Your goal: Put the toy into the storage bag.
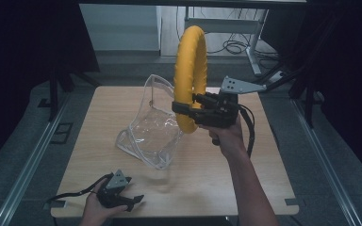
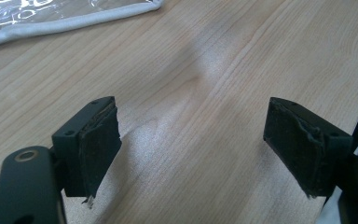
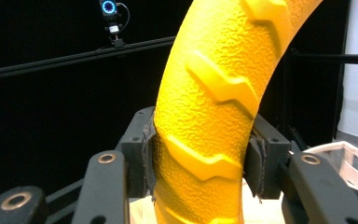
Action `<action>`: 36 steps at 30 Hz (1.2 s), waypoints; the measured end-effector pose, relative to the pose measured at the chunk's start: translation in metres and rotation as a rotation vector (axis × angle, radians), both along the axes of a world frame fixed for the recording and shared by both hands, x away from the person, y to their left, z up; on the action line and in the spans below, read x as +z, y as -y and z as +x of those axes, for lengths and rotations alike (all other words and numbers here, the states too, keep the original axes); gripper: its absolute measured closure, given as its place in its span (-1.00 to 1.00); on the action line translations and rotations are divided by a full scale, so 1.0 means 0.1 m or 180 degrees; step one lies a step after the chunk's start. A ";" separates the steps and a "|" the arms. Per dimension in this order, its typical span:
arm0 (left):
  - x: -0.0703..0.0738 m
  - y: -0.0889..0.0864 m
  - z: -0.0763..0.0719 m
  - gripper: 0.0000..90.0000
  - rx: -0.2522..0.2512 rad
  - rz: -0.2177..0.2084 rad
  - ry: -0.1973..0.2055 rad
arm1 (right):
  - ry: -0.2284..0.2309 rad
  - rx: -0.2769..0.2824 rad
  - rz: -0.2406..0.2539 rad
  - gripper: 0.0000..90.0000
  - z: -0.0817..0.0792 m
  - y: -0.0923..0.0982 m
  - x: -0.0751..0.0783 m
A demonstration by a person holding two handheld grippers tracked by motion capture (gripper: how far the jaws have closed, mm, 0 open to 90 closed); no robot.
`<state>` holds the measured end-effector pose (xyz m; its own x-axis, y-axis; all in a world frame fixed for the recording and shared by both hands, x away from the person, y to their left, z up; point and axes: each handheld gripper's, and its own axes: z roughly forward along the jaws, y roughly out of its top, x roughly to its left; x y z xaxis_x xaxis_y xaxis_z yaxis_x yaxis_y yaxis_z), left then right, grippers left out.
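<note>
A yellow textured ring (image 1: 189, 75) stands upright in the air above the table, held near its lower part by my right gripper (image 1: 185, 109), which is shut on it. In the right gripper view the ring (image 3: 214, 116) runs up between both pads, which press on its sides. A clear plastic bag (image 1: 153, 125) with a white rim stands open on the wooden table (image 1: 217, 179), just left of and below the ring. My left gripper (image 1: 134, 201) rests near the table's front left edge, open, with bare wood between its fingers (image 2: 98, 144). The bag's rim (image 2: 74, 18) lies beyond it.
Black frames and stands flank the table on both sides. A desk leg and cables (image 1: 235, 46) lie on the floor behind the far edge. Metal rails (image 1: 28, 160) run along the floor at left and right.
</note>
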<state>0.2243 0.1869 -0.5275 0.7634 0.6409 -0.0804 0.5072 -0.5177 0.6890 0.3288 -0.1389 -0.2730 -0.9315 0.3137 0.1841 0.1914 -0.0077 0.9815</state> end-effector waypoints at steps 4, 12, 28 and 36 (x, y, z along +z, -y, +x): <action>0.01 0.00 0.00 -0.59 0.0003 -0.0004 0.0006 | 0.0021 0.0046 0.0002 0.15 0.01 -0.08 0.02; 0.01 -0.01 -0.01 -0.59 0.0012 -0.0019 0.0021 | 0.0002 0.0124 0.0033 0.15 0.02 -0.21 0.03; 0.02 -0.02 -0.01 -0.59 0.0010 -0.0024 0.0030 | 0.0060 0.0144 0.0105 0.15 0.01 -0.31 0.07; 0.02 -0.02 -0.01 -0.59 0.0018 -0.0021 0.0034 | 0.0115 0.0201 0.0136 0.15 -0.02 -0.38 0.13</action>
<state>0.2236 0.1886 -0.5250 0.7607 0.6446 -0.0765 0.5027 -0.5105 0.6977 0.3273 -0.1014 -0.2598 -0.9554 0.2467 0.1621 0.1574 -0.0388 0.9868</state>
